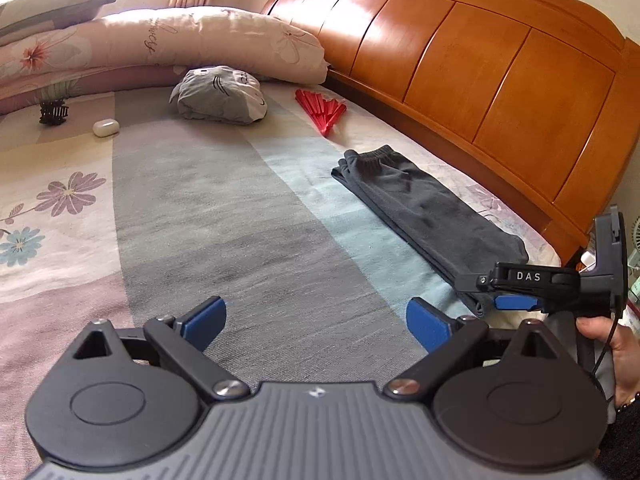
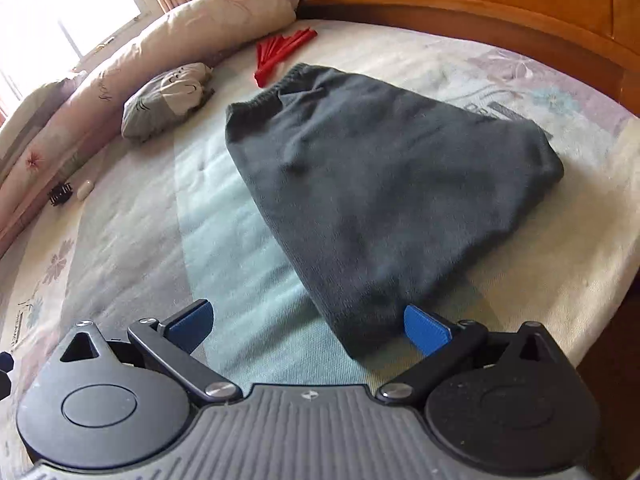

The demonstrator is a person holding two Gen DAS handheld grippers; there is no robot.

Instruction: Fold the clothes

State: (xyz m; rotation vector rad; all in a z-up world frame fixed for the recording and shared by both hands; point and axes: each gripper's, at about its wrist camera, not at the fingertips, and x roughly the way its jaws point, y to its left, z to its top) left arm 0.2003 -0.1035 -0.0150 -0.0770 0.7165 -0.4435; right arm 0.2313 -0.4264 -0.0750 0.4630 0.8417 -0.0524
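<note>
Dark fleecy trousers lie folded flat; left gripper and right gripper spread.

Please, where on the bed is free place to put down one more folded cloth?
The wide grey stripe of the bedsheet, between the dark folded trousers and the flower print, is bare. It is crowded near the pillows: plush toy, red fan, white case, hair clip.

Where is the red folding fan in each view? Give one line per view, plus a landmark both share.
Left wrist view: the red fan lies upper centre on the bed, beyond the waistband of the dark trousers.
Right wrist view: the red fan lies upper centre, just left of the trousers' waistband.
Shared landmark: the grey cat-face cushion, left of the fan in both.
</note>
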